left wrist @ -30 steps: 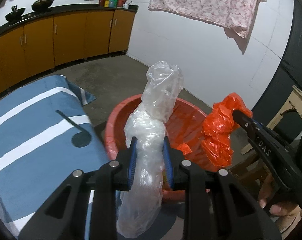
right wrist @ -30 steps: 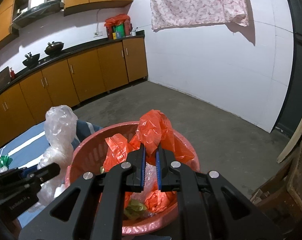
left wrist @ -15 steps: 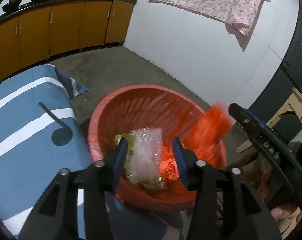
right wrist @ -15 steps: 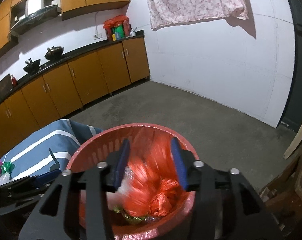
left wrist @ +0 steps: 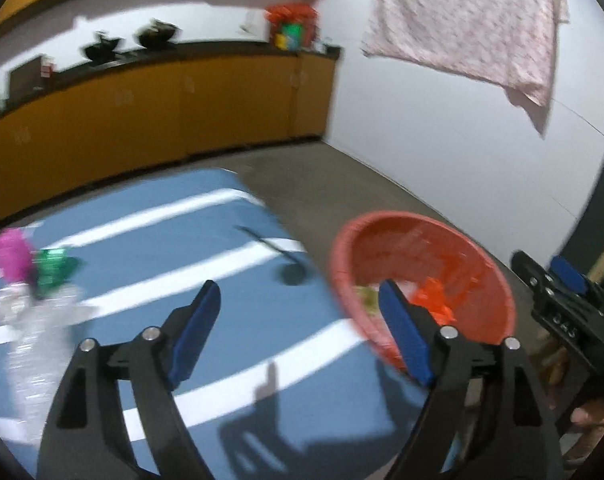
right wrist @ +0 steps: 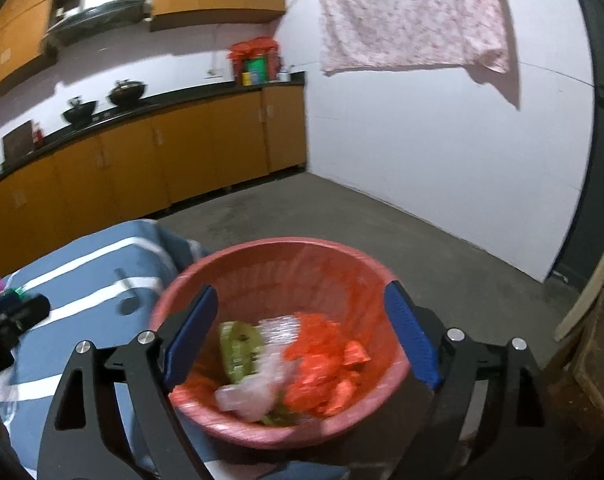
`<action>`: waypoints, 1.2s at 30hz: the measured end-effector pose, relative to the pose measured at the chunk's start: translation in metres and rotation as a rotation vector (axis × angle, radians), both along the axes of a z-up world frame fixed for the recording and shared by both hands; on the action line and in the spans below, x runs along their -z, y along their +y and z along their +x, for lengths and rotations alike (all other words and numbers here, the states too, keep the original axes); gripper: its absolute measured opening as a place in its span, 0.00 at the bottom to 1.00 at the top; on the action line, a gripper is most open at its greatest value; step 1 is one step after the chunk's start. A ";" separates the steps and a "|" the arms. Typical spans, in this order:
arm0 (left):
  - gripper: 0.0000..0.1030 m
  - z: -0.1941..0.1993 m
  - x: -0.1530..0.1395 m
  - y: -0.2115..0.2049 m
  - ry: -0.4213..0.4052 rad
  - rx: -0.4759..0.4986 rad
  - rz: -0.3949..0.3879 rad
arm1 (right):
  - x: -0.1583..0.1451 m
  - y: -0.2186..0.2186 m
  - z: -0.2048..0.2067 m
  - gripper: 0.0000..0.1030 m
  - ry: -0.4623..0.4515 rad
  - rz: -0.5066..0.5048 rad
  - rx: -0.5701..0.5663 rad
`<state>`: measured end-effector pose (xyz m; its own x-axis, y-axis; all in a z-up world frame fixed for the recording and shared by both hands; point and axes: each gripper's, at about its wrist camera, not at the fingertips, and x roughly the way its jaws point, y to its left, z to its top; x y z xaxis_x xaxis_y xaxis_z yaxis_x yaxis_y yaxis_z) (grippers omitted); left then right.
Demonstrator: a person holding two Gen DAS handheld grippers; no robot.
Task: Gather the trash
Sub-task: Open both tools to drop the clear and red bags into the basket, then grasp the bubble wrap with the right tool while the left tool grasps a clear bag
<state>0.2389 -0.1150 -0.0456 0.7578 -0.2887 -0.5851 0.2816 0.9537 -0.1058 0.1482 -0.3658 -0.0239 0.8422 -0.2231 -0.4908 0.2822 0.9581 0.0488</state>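
A red basket stands beside the blue striped table; it also shows in the left wrist view. Inside lie a clear plastic bag, an orange plastic bag and a green wrapper. My right gripper is open and empty above the basket. My left gripper is open and empty over the table's right part, left of the basket. On the table's left lie a clear plastic bottle, a pink piece and a green wrapper.
The table wears a blue cloth with white stripes. Orange kitchen cabinets line the far wall. A pink cloth hangs on the white wall. Wooden pieces stand at the right.
Both grippers let go: the clear bag and the orange bag dropped into the basket. Both jaws opened wide. The left gripper swung left, over the table.
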 end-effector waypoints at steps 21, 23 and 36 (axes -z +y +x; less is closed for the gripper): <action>0.83 -0.110 0.019 0.304 -0.002 -0.669 0.091 | 0.009 0.308 0.027 0.70 0.148 0.058 -0.664; 0.83 -0.115 0.017 0.313 0.000 -0.682 0.080 | 0.013 0.321 0.030 0.70 0.165 0.061 -0.668; 0.83 -0.111 0.025 0.331 0.021 -0.679 0.014 | 0.058 0.337 0.041 0.25 0.320 -0.040 -0.668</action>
